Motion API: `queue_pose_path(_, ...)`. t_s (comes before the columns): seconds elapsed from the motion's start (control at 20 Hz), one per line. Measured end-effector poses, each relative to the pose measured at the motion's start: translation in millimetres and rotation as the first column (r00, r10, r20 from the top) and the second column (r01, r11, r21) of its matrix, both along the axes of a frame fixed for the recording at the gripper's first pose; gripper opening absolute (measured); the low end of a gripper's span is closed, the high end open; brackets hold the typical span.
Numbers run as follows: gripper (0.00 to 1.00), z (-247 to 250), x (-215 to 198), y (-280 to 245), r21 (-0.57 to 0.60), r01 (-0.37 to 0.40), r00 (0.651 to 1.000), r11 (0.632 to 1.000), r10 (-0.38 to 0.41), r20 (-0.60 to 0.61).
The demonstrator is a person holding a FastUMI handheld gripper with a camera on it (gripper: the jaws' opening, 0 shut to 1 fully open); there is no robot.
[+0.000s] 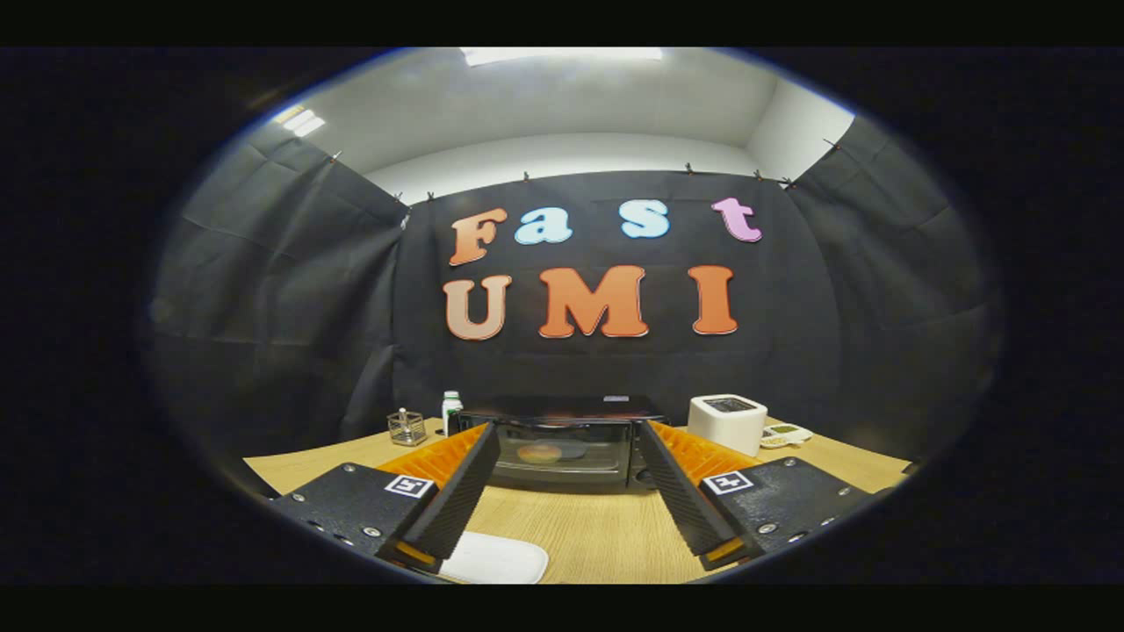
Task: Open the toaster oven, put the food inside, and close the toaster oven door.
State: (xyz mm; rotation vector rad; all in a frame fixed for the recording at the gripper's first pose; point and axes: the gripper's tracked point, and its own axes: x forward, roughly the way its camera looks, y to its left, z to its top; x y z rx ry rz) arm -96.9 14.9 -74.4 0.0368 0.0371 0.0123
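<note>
A black toaster oven (562, 443) stands on the wooden table (580, 527) beyond my fingers, its glass door shut. Through the glass I see a round, tan piece of food (540, 453) lying inside. My gripper (566, 439) is open, its two black ribbed fingers (461, 491) spread wide with nothing between them. The fingertips frame the oven's front from some way back and do not touch it.
A white plate (493, 559) lies on the table just under the left finger. Left of the oven stand a small clear holder (407, 427) and a white bottle (451, 411). To its right sit a white toaster (727, 423) and a small white device (784, 434).
</note>
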Motion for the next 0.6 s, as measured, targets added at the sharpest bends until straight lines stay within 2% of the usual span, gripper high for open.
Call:
queue_pose_path(0.45,0.97,-0.8,1.1,-8.6,0.025,0.035,0.999,0.999,-0.035,0.004)
queue_pose_path(0.6,0.97,3.1,1.0,-3.0,0.050,0.013,1.000,0.999,-0.013,-0.002)
